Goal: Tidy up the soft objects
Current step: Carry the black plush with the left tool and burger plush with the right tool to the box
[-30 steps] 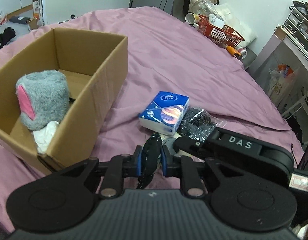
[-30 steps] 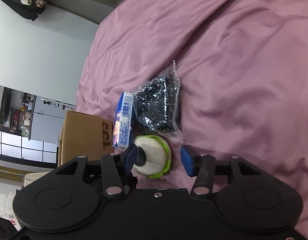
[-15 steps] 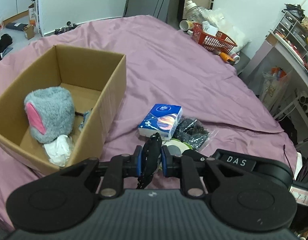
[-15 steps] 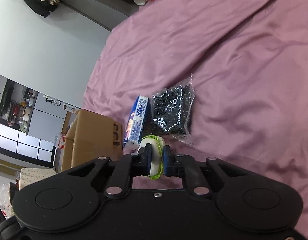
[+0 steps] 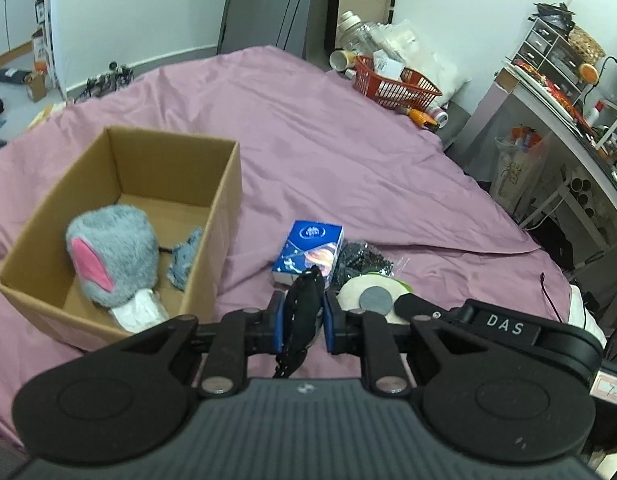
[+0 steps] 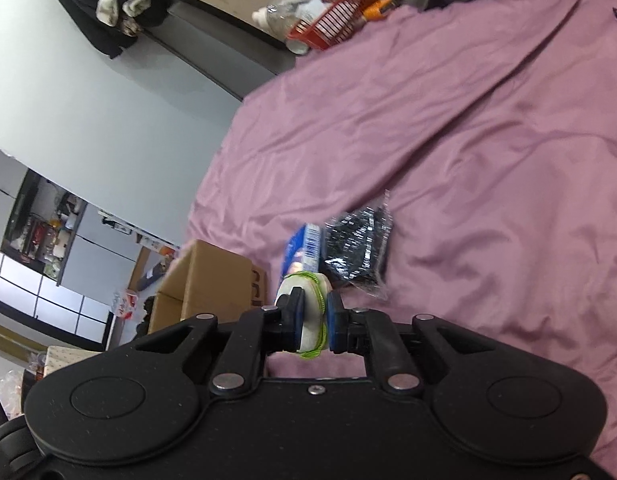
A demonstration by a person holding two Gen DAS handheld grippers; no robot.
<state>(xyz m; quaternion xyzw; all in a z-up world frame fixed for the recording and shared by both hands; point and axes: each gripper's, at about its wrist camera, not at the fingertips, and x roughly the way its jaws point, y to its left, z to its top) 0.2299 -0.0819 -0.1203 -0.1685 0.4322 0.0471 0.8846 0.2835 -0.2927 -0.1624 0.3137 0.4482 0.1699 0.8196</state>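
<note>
My left gripper [image 5: 303, 322] is shut on a black soft item [image 5: 302, 312] that hangs between its blue pads, above the purple bedsheet [image 5: 316, 152]. My right gripper [image 6: 313, 322] is shut on a white pad with a green rim [image 6: 311, 312], also seen beside the left gripper as the white pad [image 5: 368, 294] with a grey disc. A cardboard box [image 5: 224, 184] to the left holds a grey plush with a pink ear [image 5: 108, 252], a white cloth [image 5: 140, 310] and a blue-grey cloth [image 5: 184, 256]. A blue tissue pack [image 5: 310, 252] and a black glittery bag [image 5: 362, 258] lie on the sheet.
A red basket [image 5: 396, 84] with bottles and cups stands at the far edge of the bed. A cluttered desk [image 5: 568, 104] and bags line the right side. The box [image 6: 212, 280] sits left of the tissue pack [image 6: 304, 248] in the right wrist view.
The right gripper closed on the white green-rimmed pad and lifted it off the sheet. The left gripper rose with the black item still held. Both views show the bed from higher up.
</note>
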